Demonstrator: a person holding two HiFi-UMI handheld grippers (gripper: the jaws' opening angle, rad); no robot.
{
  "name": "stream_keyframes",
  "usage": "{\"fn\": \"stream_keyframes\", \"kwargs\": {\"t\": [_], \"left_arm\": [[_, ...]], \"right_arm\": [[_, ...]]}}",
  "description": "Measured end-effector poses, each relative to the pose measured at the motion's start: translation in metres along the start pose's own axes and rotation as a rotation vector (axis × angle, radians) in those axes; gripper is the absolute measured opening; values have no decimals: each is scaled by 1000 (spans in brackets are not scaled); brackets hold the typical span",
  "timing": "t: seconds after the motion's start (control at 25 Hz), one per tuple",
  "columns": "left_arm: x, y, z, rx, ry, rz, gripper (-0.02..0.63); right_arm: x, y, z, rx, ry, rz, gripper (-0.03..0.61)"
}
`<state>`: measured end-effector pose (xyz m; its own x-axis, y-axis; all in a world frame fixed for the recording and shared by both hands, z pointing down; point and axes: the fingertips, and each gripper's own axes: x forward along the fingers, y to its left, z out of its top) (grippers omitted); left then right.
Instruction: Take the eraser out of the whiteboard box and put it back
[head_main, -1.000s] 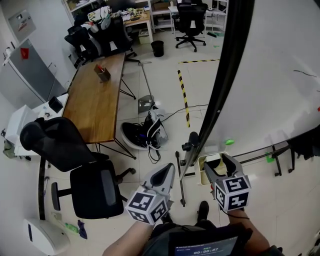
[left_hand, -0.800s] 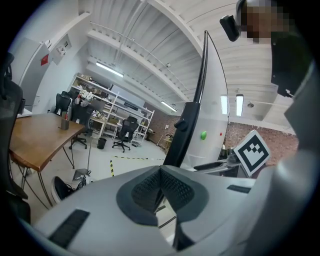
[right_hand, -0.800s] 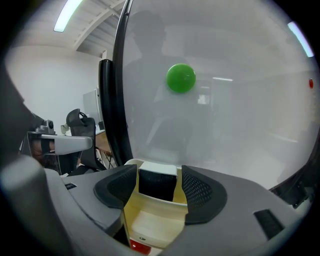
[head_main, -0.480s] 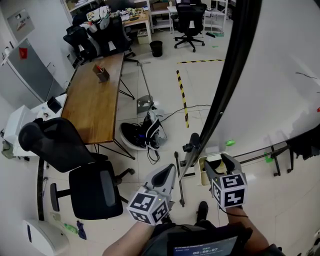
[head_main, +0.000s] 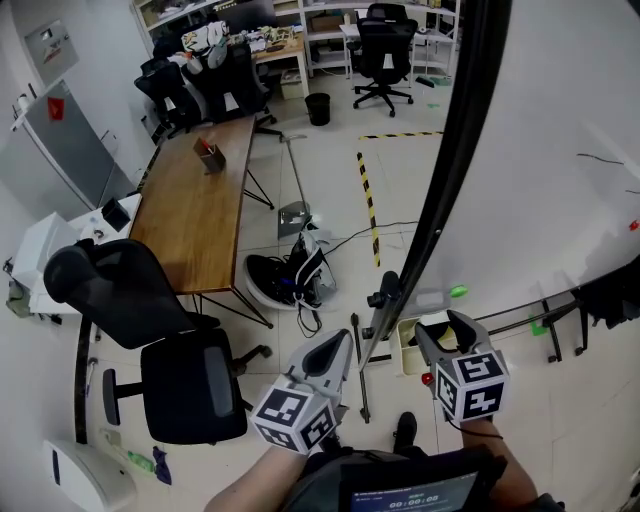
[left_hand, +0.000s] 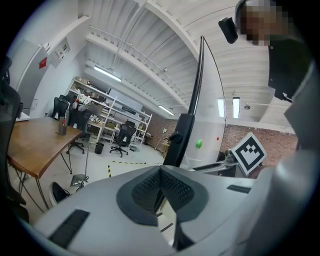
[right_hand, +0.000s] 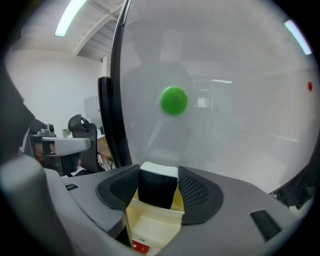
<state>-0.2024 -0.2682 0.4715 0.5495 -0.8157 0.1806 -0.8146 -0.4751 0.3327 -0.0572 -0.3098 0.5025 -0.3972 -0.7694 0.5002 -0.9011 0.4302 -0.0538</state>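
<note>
The eraser (right_hand: 157, 187), black with a white top, stands upright between the pads of my right gripper (right_hand: 158, 192), over the back of the cream whiteboard box (right_hand: 150, 225). The jaws have just been closing and both pads now press its sides. In the head view my right gripper (head_main: 447, 335) hangs over the box (head_main: 408, 350) at the foot of the whiteboard (head_main: 560, 150). To its left my left gripper (head_main: 335, 352) is shut with nothing in it; its pads (left_hand: 145, 187) meet at the tips.
A green magnet (right_hand: 174, 100) sticks to the whiteboard above the box. Something red (right_hand: 140, 245) lies in the box's front part. The whiteboard's black post (head_main: 440, 200) rises just left of the box. An office chair (head_main: 150, 330) and a wooden table (head_main: 195, 200) stand further left.
The right gripper has risen slightly at the box, and a red spot now shows beneath it in the head view. The left gripper has stayed put.
</note>
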Motion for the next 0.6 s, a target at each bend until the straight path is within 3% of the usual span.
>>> {"fn": "stream_keyframes", "kwargs": {"t": [0.6], "left_arm": [[-45, -66, 98, 104, -182, -36, 23]], "right_arm": [[-134, 16, 106, -26, -330, 106, 275]]}}
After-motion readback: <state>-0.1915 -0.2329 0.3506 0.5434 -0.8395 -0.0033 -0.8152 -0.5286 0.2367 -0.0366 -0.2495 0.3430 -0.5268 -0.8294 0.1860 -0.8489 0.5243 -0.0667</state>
